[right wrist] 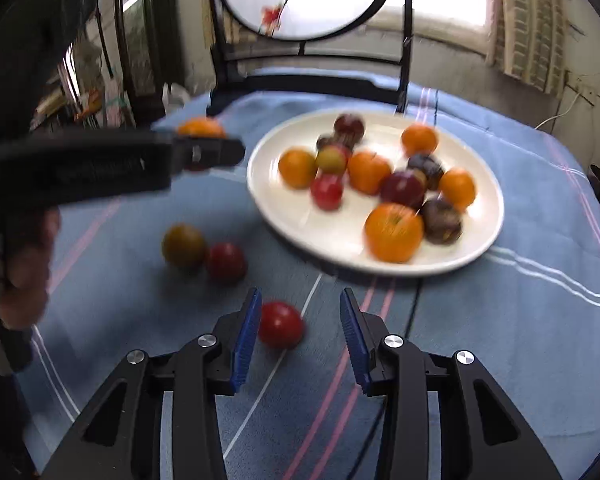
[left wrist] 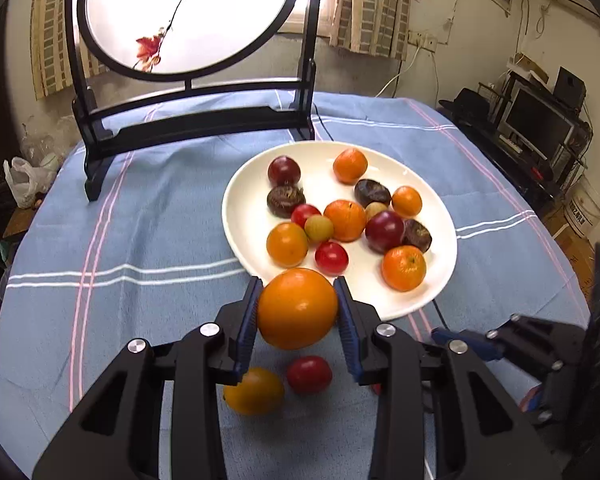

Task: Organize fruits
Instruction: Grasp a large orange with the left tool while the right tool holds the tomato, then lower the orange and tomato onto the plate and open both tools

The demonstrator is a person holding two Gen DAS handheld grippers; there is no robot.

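Observation:
My left gripper (left wrist: 297, 307) is shut on a large orange (left wrist: 297, 308) and holds it above the cloth, just short of the near rim of the white plate (left wrist: 244, 216). The plate holds several oranges, red and dark fruits. Below the held orange, a yellow-orange fruit (left wrist: 256, 392) and a red fruit (left wrist: 309, 374) lie on the cloth. My right gripper (right wrist: 296, 324) is open, low over the cloth, with a red fruit (right wrist: 280, 324) next to its left finger. The left gripper (right wrist: 204, 148) shows at the left of the right wrist view with the orange (right wrist: 201, 127). The plate (right wrist: 284, 216) lies beyond.
A black-framed round screen (left wrist: 196, 120) stands at the back of the blue striped tablecloth (left wrist: 140, 216). A yellow-green fruit (right wrist: 183, 245) and a red fruit (right wrist: 226, 262) lie left of the plate. A monitor and shelves (left wrist: 540, 128) stand off to the right.

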